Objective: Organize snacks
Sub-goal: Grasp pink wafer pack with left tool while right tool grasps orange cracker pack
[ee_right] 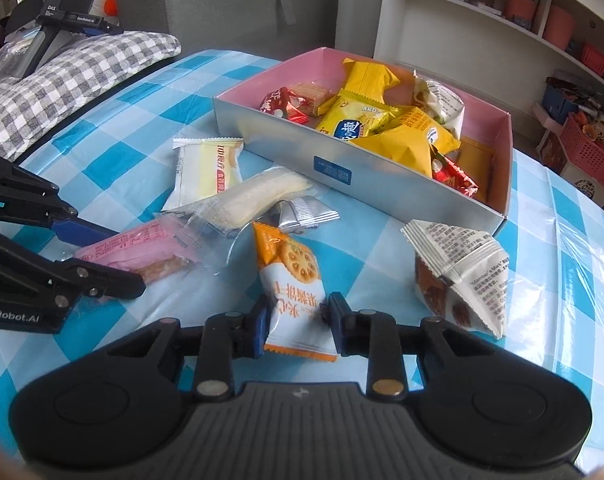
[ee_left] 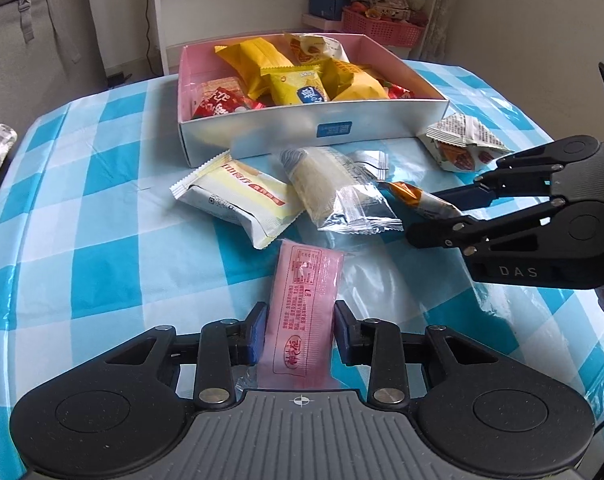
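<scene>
Your left tongs point(ee_left: 300, 334) are pinching the pink wafer packet point(ee_left: 302, 316) across its width, both blue pads point(ee_left: 258, 330) pressed to its sides; the packet's far end lies on the blue-checked tabletop point(ee_left: 102, 220). Your right tongs point(ee_right: 298, 326) pinch the orange-and-white cracker packet point(ee_right: 292, 276) near its lower end, pads against both edges, its orange top pointing away from you.

Just beyond the pink packet lie a white-and-yellow cake packet point(ee_left: 238, 200) and a clear-wrapped pale roll point(ee_left: 334, 188), the roll overlapping the cake packet's right edge. A small silver wrapper point(ee_left: 368, 162) sits behind the roll, close to the box wall. In the left wrist view your right tongs come in from the right, with the cracker packet's end between their tips next to the roll.

To the right, a white pyramid-shaped nut pouch point(ee_right: 462, 276) stands on the tabletop, apart from the rest and near the box's front right corner.

Farther back stands the silver box with pink lining point(ee_left: 302, 128), open-topped, already holding yellow packets point(ee_left: 298, 86), red-wrapped snacks point(ee_left: 218, 104) at its left and another white pouch at the back.

Behind the tabletop are a grey sofa point(ee_left: 42, 40), a checked cushion point(ee_right: 70, 76) and white shelves point(ee_right: 482, 12) with pink baskets point(ee_left: 382, 28).
</scene>
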A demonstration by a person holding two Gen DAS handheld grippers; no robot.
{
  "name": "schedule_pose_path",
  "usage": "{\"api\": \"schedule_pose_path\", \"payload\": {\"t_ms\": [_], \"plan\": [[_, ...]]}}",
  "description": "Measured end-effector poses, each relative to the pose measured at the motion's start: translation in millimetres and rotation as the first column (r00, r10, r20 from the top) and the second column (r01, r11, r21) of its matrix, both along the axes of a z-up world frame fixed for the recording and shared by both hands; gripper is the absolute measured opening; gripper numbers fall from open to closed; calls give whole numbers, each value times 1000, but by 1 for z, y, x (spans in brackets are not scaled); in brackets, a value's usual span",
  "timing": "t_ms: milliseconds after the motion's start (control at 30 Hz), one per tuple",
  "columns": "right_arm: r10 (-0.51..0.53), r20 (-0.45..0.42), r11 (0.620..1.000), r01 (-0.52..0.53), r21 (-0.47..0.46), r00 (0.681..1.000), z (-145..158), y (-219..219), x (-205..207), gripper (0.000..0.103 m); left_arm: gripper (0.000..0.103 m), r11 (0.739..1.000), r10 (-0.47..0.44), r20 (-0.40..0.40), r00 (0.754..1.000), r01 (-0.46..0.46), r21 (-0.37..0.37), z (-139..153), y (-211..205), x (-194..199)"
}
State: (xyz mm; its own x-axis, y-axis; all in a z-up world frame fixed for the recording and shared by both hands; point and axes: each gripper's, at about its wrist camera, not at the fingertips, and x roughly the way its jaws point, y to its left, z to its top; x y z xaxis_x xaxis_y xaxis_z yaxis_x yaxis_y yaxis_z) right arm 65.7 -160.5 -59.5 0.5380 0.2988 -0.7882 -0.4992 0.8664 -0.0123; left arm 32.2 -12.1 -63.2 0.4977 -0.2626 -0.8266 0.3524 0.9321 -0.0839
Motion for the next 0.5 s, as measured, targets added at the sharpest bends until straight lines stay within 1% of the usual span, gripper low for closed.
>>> {"api": "schedule_pose_path", "payload": {"t_ms": [33, 67, 133, 167, 200, 233, 267, 300, 333, 400, 500], "plan": [[7, -14, 1000, -7, 9, 1000, 1, 1, -1, 24, 32, 1000, 15, -4, 1000, -15, 4, 0, 2, 1], [12, -23, 1000, -12, 15, 1000, 2, 2, -2, 24, 32, 999, 31, -8, 999, -31, 6, 0, 4, 2], [24, -33, 1000, -23, 17, 999, 3, 6, -4, 24, 32, 999, 53, -10, 999, -53, 10, 0, 8, 3], [29, -38, 999, -29, 16, 999, 2, 8, -4, 26, 32, 998, 56, -8, 998, -56, 12, -1, 8, 3], [30, -40, 999, -29, 17, 999, 2, 9, -5, 29, 33, 998, 54, -4, 999, -54, 12, -1, 8, 3], [35, -49, 999, -34, 25, 998, 2, 9, -5, 39, 35, 998, 55, 2, 999, -55, 12, -1, 9, 3], [45, -65, 998, -42, 40, 997, 2, 10, -4, 45, 35, 998, 56, 4, 998, -56, 13, -1, 9, 3], [50, -77, 997, -46, 57, 996, 3, 10, -4, 57, 36, 998, 54, 1, 999, -54, 14, -1, 8, 3], [55, -90, 996, -48, 73, 994, 5, 10, -3, 65, 37, 999, 52, 1, 999, -52, 13, -1, 8, 3], [57, -95, 994, -48, 95, 994, 7, 10, -2, 66, 40, 999, 54, -1, 999, -54, 7, -1, 9, 4], [24, -71, 996, -17, 92, 997, 9, 9, 0, 65, 42, 998, 68, -8, 998, -68, -4, -2, 10, 6]]}}
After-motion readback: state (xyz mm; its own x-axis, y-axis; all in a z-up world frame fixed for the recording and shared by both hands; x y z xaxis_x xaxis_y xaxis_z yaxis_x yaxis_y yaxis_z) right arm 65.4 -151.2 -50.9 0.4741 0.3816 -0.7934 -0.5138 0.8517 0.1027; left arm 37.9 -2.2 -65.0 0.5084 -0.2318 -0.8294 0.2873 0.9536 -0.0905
